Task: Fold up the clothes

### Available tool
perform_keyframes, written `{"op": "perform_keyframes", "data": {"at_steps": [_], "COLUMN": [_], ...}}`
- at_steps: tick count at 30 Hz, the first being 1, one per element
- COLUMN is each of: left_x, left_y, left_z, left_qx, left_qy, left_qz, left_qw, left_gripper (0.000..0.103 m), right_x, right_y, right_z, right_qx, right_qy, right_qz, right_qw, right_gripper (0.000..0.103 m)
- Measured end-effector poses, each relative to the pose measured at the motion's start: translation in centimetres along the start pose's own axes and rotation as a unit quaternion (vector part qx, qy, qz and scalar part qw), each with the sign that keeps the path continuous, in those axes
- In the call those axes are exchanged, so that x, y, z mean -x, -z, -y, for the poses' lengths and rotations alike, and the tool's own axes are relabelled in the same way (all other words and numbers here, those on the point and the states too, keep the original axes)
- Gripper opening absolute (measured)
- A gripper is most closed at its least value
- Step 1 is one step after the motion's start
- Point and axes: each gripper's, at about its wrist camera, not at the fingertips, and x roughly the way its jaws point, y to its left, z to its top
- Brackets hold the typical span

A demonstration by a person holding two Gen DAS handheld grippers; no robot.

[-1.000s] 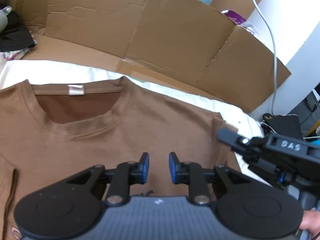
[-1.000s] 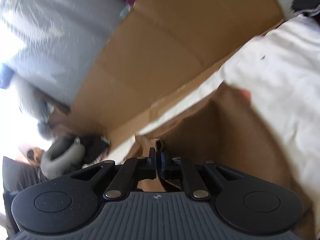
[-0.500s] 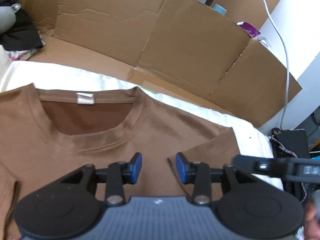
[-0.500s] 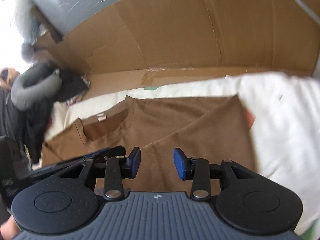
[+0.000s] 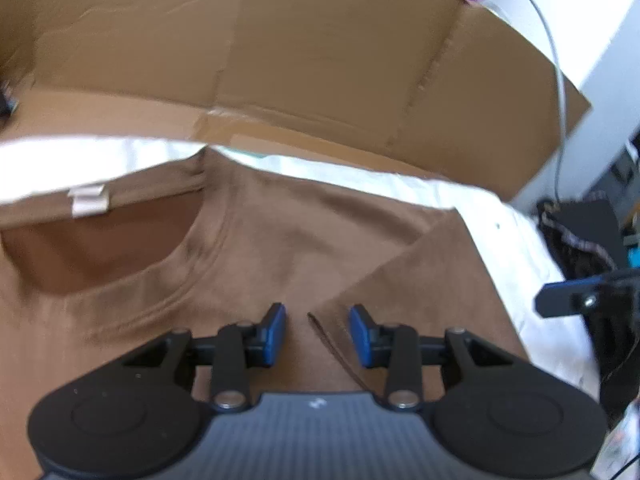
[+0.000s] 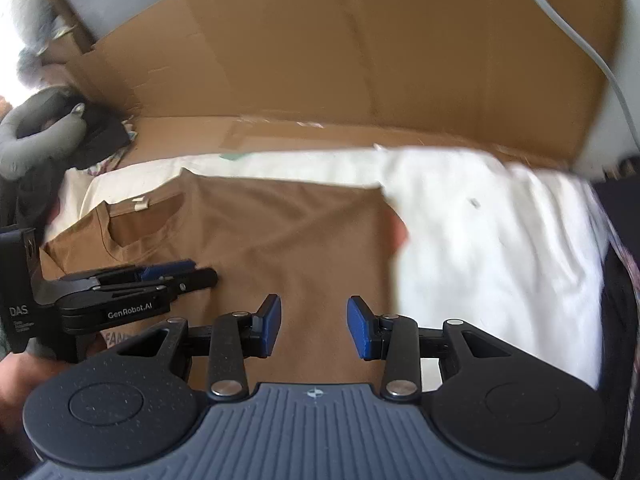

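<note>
a flattened cardboard sheet (image 6: 360, 64) stands as a backdrop across the upper half of both views, its lower flap lying flat toward the camera. below it spreads a white bedsheet (image 6: 492, 240), brightly lit at the left of the left wrist view. a white cable (image 6: 576, 28) hangs down the upper right corner over a white wall (image 5: 592, 28). at the left edge of the right wrist view lies a grey neck pillow (image 6: 36, 140) on dark clothing. dark clutter fills the right edge of the left wrist view.
</note>
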Motion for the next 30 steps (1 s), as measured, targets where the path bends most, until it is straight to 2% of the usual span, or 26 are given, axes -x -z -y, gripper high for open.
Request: {"op": "perform_keyframes", "data": {"at_steps": [4,6,7,8,11,15,16,18,24,30], "left_x": [-0.6,-0.7,-0.7,-0.7,-0.2,1.0,1.3,1.8,2.8,3.1], "left_y": [-0.1,0.1,0.2,0.2,0.2,0.4,0.4,0.5,0.7,0.7], "left_z": [0.4,0.9,1.0,0.7,-0.2,-0.2,-0.1,0.1,0.7,0.1], "left_qx": [-0.001,-0.025,-0.031,-0.024,0.016,0.038,0.041,0.045,0.047,0.062], "left_qy": [-0.005,-0.013,-0.011,-0.007,0.007,0.014,0.015,0.017,0.032,0.036], "left_qz": [0.0,0.001,0.001,-0.001,0.001,0.013,0.016,0.021,0.03,0.032], "left_qw": [1.0,0.9996,0.9995,0.9997,0.9998,0.9991,0.9989,0.9986,0.998,0.9969], "left_gripper": [0.03,0.026,0.019,0.011,0.005,0.004,0.004,0.003,0.003,0.003], "right_x": [0.8,0.8,0.6,0.5,-0.2,-2.0,-2.5,-3.6,-6.6,-8.9], "right_y": [0.9,1.4,1.4,1.3,0.2,-2.6,-3.5,-5.1,-8.4,-9.6], "right_z": [1.9,2.5,2.8,3.1,3.8,3.6,3.5,3.2,2.1,0.5], "right_qx": [-0.007,0.002,0.001,-0.005,-0.021,-0.015,-0.011,-0.003,0.007,0.031], "right_qy": [0.002,0.01,0.014,0.015,0.014,0.023,0.026,0.035,0.06,0.093], "right_qz": [0.004,0.013,0.018,0.024,0.044,0.049,0.049,0.046,0.013,-0.036], "right_qw": [1.0,1.0,1.0,1.0,0.999,0.998,0.998,0.998,0.998,0.994], "right_gripper": [0.039,0.039,0.039,0.039,0.039,0.04,0.045,0.047,0.047,0.047]}}
